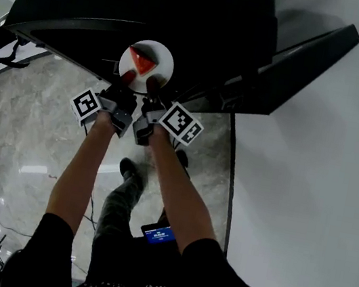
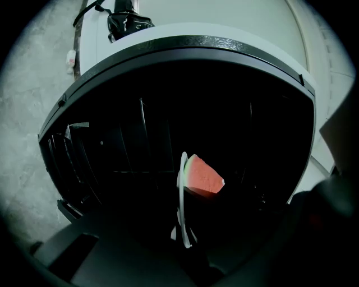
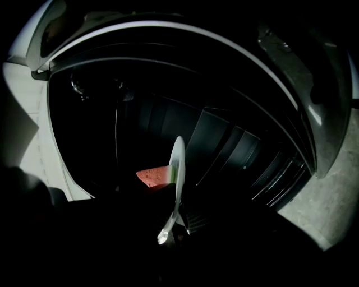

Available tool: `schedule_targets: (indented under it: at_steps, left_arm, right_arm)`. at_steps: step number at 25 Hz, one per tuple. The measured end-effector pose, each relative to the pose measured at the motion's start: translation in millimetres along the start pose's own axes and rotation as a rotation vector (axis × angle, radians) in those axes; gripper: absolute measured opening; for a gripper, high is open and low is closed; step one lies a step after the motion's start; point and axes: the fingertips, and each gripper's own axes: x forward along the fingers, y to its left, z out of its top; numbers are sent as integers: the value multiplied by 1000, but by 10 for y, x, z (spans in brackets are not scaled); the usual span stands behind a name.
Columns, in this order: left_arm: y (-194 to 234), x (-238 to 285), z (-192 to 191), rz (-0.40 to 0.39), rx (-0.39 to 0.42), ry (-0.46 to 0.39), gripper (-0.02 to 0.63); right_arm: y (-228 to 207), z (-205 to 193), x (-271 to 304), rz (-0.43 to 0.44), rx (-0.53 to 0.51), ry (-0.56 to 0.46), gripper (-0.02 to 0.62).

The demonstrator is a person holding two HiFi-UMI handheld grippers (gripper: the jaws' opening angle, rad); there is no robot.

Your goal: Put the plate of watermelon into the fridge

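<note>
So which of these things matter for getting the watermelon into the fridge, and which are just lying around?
In the job: plate, watermelon slice, open fridge, left gripper and right gripper, both clamped on the plate's rim.
Lying about: black bag, blue-screened device at the person's waist.

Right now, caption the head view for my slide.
Left gripper and right gripper hold a white plate with a watermelon wedge at the open black fridge.

One plate (image 1: 162,61), one watermelon wedge (image 1: 141,62), one fridge (image 1: 156,5), two hand-held grippers (image 1: 126,80) (image 1: 152,86)
</note>
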Motion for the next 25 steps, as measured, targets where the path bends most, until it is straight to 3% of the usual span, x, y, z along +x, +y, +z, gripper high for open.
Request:
schedule_targets:
  at_steps: [14, 25]
  left_arm:
    - [256, 302, 285, 31, -37, -71, 28]
    - [207, 406, 345, 119, 85, -125, 31]
  right_arm:
    - [-167, 53, 240, -95, -267, 91, 75]
    - [-158, -150, -8, -152, -523, 172, 86]
